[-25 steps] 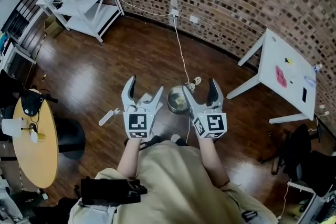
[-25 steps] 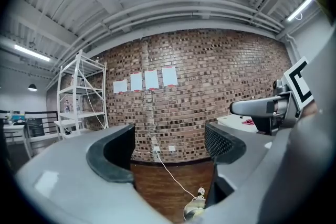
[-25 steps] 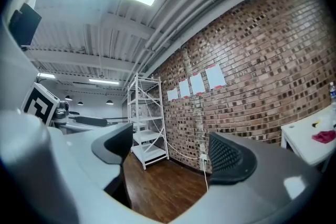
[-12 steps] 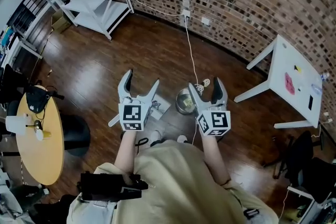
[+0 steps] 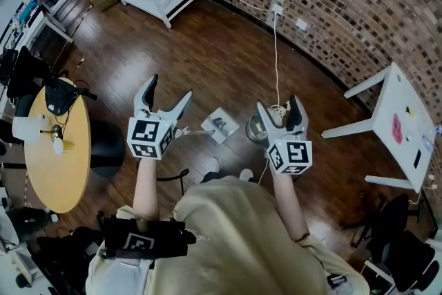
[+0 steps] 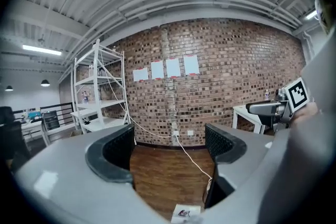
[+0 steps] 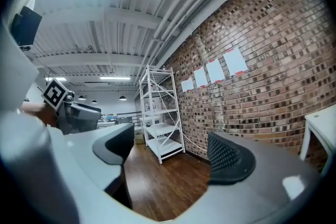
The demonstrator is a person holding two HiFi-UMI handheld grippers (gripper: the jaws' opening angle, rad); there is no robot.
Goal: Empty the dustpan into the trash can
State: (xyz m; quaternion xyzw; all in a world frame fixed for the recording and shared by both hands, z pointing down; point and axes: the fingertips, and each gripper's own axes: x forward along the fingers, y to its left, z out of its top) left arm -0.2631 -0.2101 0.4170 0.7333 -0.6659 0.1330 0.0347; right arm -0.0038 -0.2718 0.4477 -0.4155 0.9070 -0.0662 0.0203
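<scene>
Since the dustpan [image 5: 219, 124] lies flat on the wood floor [image 5: 207, 65], just left of the shiny trash can [image 5: 254, 129] and touched by no claw, it has to be picked up first. Tip it too soon and anything in it could fall out. The white cord [image 5: 276, 59] from the far wall [image 5: 331, 3] comes right up to the can and could snag. The left gripper [image 5: 168, 94] hangs wide open and empty. The right gripper [image 5: 279, 108], over the can, has just been closing a little, jaws apart on nothing.
</scene>
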